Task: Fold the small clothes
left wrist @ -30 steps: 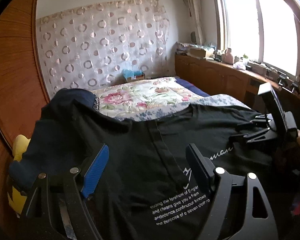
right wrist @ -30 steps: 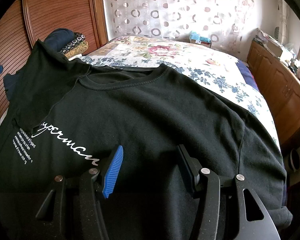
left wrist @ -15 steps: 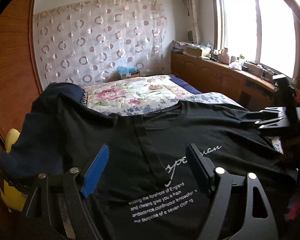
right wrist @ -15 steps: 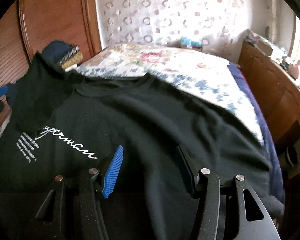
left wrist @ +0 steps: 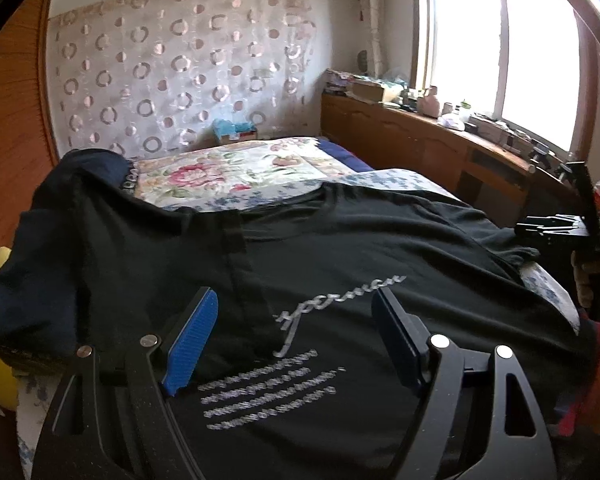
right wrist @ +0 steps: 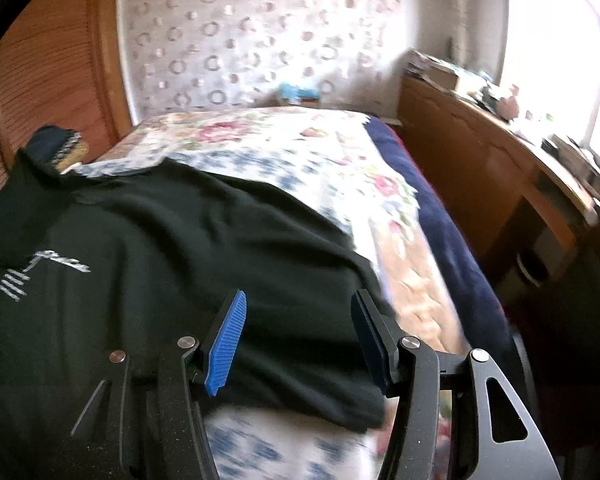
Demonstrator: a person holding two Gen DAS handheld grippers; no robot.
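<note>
Your left gripper [left wrist: 294, 344] is hovering with its jaws spread and nothing between them, over the white lettering on the black T-shirt [left wrist: 340, 248], whose left sleeve is lying folded in across the chest. Your right gripper [right wrist: 298, 340] is also standing released and empty above the shirt's right edge, though that view is blurred, so contact is hard to judge. The shirt is lying spread on the floral bedspread [right wrist: 284, 148], with a wooden cabinet [left wrist: 412, 144] running beside the bed.
</note>
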